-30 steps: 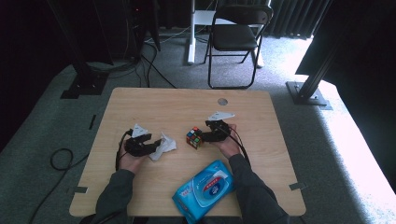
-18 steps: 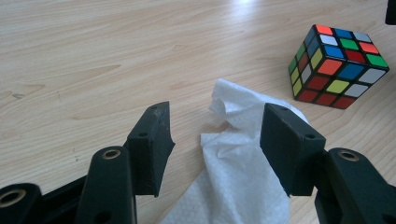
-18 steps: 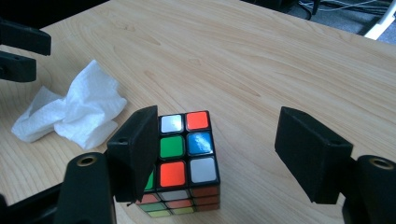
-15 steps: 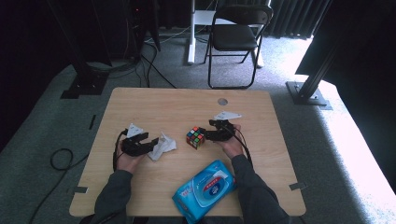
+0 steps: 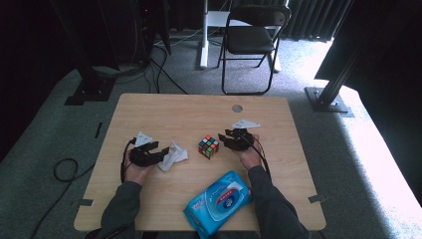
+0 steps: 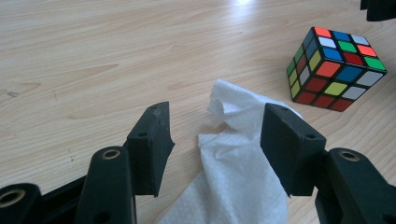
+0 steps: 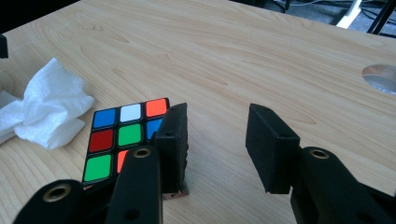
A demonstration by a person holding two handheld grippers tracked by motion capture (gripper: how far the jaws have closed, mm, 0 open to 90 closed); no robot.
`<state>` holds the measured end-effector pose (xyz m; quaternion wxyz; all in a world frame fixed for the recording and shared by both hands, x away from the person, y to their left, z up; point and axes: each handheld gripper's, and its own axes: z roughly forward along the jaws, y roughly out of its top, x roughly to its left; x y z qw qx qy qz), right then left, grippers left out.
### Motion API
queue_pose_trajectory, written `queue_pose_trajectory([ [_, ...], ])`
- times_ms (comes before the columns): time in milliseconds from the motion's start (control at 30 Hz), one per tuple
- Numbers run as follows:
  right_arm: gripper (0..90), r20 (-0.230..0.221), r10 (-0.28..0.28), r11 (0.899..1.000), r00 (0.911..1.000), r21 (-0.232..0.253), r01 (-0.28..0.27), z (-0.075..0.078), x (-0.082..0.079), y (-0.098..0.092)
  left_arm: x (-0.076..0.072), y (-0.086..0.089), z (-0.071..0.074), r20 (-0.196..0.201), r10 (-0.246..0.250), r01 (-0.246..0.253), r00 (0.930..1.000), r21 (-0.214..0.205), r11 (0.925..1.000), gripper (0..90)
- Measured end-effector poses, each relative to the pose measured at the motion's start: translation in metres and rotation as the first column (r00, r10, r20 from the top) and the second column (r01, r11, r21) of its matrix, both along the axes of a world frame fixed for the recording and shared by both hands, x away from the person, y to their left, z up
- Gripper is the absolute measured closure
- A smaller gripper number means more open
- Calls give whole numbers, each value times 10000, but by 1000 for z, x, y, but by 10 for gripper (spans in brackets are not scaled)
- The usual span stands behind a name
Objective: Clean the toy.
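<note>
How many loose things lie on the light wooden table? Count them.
3: a crumpled white paper tissue at the left gripper, a multicoloured puzzle cube mid-table, a blue wet-wipes pack at the near edge.

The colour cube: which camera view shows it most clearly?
The left gripper view: the colour cube stands whole, with three faces visible. In the right gripper view one black finger covers part of it. In the high view it is small on the table.
</note>
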<state>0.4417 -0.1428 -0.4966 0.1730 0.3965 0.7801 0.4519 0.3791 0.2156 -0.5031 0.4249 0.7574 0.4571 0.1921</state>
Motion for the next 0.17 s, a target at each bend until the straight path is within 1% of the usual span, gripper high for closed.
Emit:
queue_pose_trajectory([
  [167, 570, -50, 3, 10000, 10000, 10, -3, -1, 1, 0, 1, 0, 0, -20, 29, -29, 10000, -15, 10000, 432],
])
